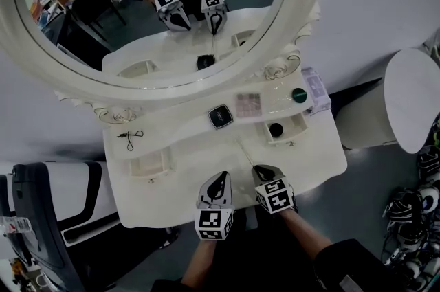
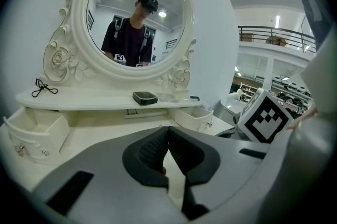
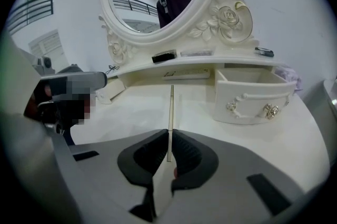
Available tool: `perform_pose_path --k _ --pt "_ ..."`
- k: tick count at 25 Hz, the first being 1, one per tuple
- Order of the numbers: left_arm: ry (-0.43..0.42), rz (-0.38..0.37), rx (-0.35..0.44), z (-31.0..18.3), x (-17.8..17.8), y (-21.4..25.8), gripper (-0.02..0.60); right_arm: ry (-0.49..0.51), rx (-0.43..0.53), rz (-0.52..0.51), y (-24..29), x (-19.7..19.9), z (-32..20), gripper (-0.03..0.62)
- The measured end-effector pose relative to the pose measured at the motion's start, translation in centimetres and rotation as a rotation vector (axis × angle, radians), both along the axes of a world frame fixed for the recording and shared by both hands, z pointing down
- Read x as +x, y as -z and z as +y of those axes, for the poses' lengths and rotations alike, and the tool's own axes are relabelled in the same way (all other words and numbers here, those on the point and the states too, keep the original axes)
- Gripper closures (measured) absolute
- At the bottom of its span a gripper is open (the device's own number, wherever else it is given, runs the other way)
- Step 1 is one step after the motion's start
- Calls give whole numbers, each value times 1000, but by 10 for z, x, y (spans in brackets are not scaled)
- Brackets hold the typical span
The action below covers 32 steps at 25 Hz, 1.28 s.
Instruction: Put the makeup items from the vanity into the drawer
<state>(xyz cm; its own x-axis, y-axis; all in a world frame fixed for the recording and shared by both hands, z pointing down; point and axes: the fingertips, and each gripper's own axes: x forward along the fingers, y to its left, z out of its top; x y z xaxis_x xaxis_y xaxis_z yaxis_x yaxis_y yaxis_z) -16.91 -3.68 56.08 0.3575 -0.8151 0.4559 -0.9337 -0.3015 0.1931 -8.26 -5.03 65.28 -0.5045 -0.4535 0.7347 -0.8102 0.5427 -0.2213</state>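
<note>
Progress looks early, with most of the work left. The right gripper (image 3: 169,136) has its jaws closed on a thin pale stick (image 3: 170,107), which points forward over the tabletop toward the shelf (image 1: 172,136). In the head view the stick (image 1: 246,152) runs from the right gripper (image 1: 258,168) up toward the open right drawer (image 1: 295,126) but is not yet over it. The left gripper (image 2: 168,130) has its jaws pressed together with nothing between them. It hangs over the near edge of the vanity (image 1: 323,160), just beside the right one.

One dark round thing (image 1: 276,130) already sits in the right drawer; it may be a makeup item, but the view is too small to be sure. On the shelf, not yet stowed, lie a black compact (image 1: 220,116), a pale palette (image 1: 248,104) beside it, a green item (image 1: 298,95) further right, and a patterned box (image 1: 317,88) at the end. A black cord (image 1: 130,136) lies at the left end of the shelf. The left drawer (image 1: 148,165) is also open and looks empty.

So the stick seems to be the step in hand, and at least four shelf items would follow.
</note>
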Motion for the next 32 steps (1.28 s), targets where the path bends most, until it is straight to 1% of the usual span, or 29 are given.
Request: perform_pose_path --k 8,12,17,23,28,32 --pt "-5 -2 16 -2 0 8 566 -15 35 -32 21 3 -1 551" --pt "-15 -2 34 -5 6 16 566 -18 77 -53 39 7 -3 551" --pt "-44 -2 65 -9 18 30 566 -13 144 -50 63 19 -2 551" --pt "-93 -4 91 -21 43 38 566 -4 204 3 74 53 -6 551" --pt "-136 -5 101 -34 72 38 566 53 291 76 81 91 -17 551" --pt "-161 -7 108 -45 92 38 566 81 330 114 86 116 -27 551"
